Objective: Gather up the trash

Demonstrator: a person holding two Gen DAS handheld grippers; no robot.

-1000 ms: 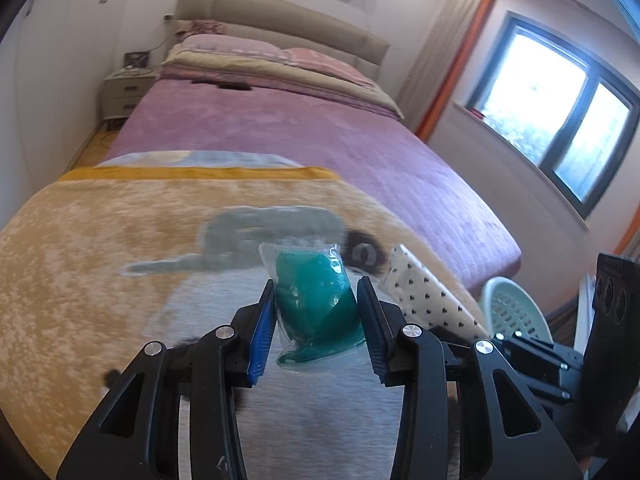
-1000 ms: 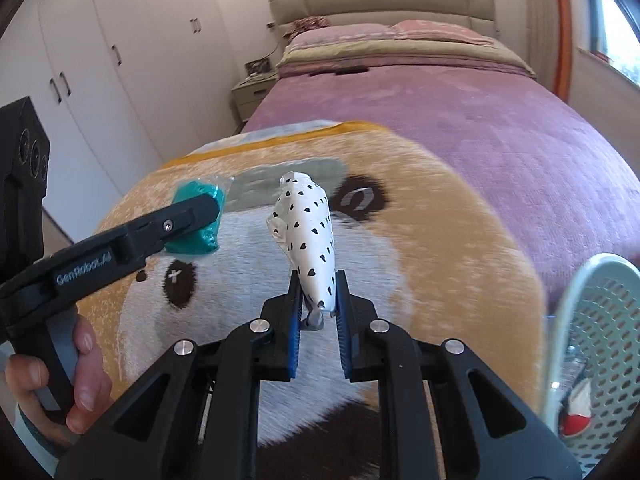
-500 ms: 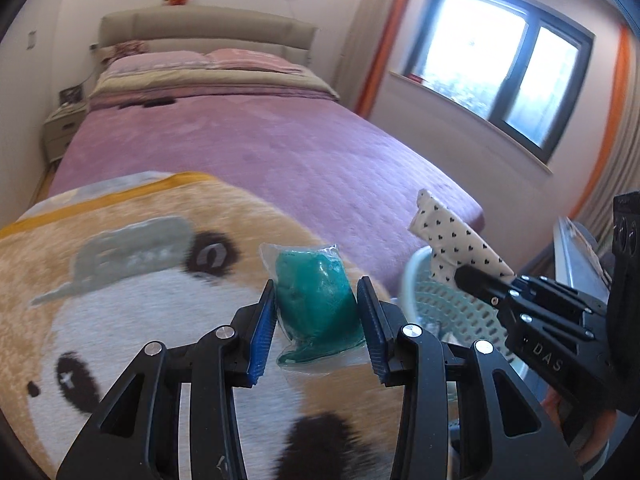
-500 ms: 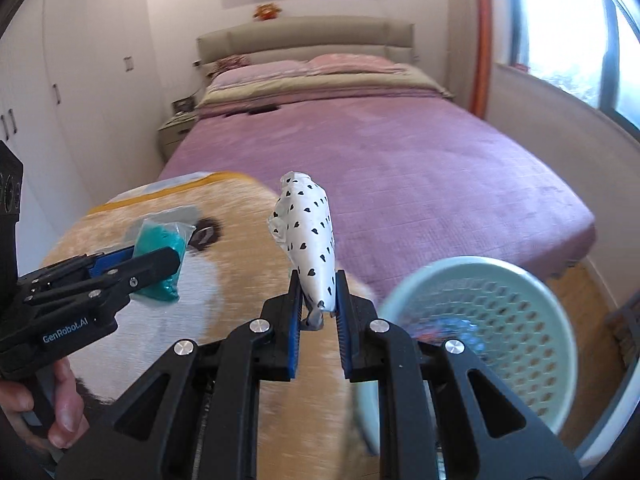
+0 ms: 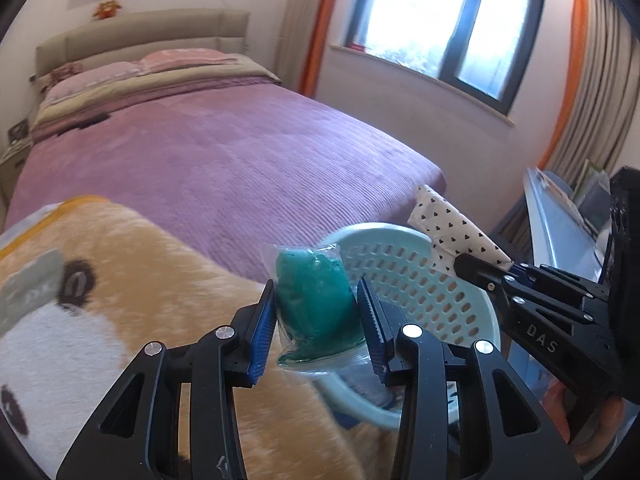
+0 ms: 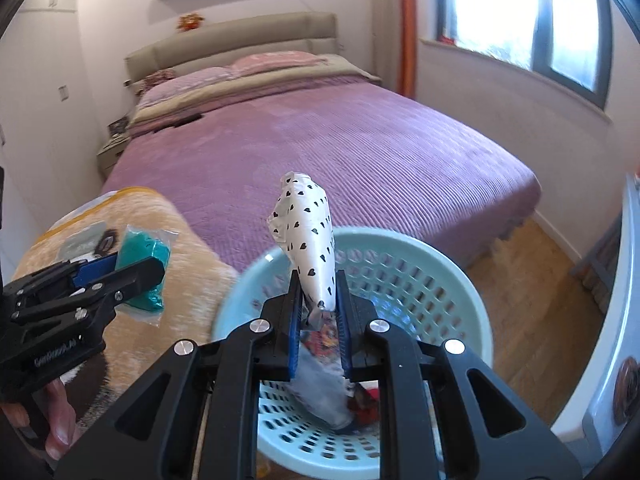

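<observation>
My left gripper [image 5: 316, 316] is shut on a clear packet with teal contents [image 5: 314, 300], held over the near rim of a pale green perforated basket [image 5: 420, 280]. My right gripper [image 6: 318, 308] is shut on a white wrapper with black hearts [image 6: 308, 240], held above the basket's opening [image 6: 420, 280]. Other trash lies in the basket bottom [image 6: 328, 396]. The right gripper with the wrapper [image 5: 452, 226] also shows in the left wrist view, and the left gripper with the teal packet [image 6: 140, 256] in the right wrist view.
A panda-print blanket [image 5: 100, 300] covers the bed's foot at the left. The purple bed [image 6: 340, 140] stretches behind the basket. Wooden floor [image 6: 532, 280] lies right of the basket, with a window wall [image 6: 520, 92] beyond. A pale blue object [image 6: 624, 320] stands at the far right.
Both grippers have swung right from over the panda blanket to the basket, still holding their items. The basket now sits directly under the right gripper.
</observation>
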